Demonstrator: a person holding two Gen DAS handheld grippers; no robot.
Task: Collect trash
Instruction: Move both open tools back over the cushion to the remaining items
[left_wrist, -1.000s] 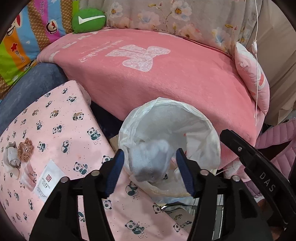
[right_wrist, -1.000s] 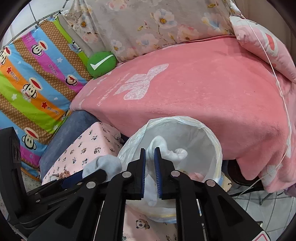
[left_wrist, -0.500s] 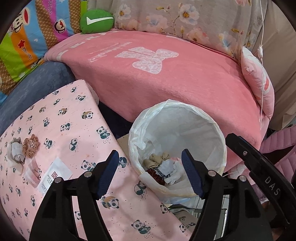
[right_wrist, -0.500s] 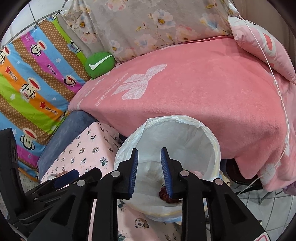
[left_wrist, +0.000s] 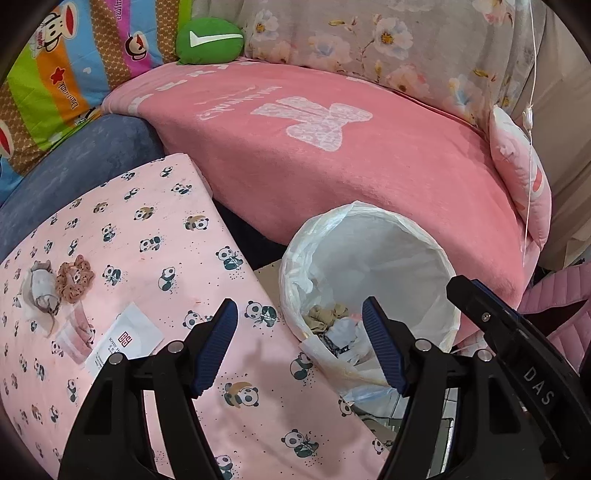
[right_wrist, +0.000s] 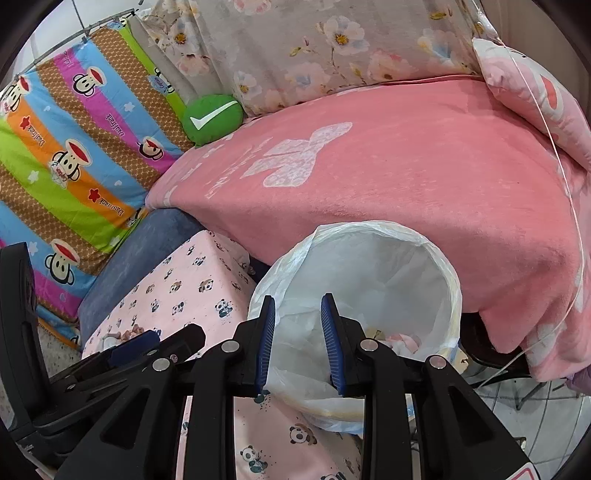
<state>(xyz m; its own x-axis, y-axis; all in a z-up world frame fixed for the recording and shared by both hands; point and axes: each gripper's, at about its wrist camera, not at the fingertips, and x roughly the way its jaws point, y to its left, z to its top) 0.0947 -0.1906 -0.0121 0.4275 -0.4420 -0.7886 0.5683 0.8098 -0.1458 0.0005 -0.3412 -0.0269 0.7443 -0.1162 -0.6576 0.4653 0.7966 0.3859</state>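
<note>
A round bin with a white plastic liner (left_wrist: 354, 208) stands between the panda-print table and the pink bed. Crumpled tissues and scraps (left_wrist: 332, 323) lie at its bottom. My left gripper (left_wrist: 297, 308) is open and empty, over the table's edge and the bin's near rim. My right gripper (right_wrist: 297, 301) is open a little above the bin's (right_wrist: 388, 226) near side, with nothing between its pads. On the table's left lie a crumpled tissue (left_wrist: 40, 291), a brown scrunchie (left_wrist: 74, 277), a pink wrapper (left_wrist: 75, 334) and a white paper slip (left_wrist: 125, 339).
The panda-print cloth (left_wrist: 155, 229) covers the low table. The pink blanket (left_wrist: 351, 155) on the bed rises right behind the bin. A green cushion (left_wrist: 208, 40) and a striped cartoon quilt (left_wrist: 55, 74) lie at the back left. A thin white cable (left_wrist: 530, 110) hangs at the right.
A second ago the left gripper held a grey-white wad and the right was shut on a white tissue above the bin. Both opened, and the pieces now lie in the bin. The left view shifted back over the table.
</note>
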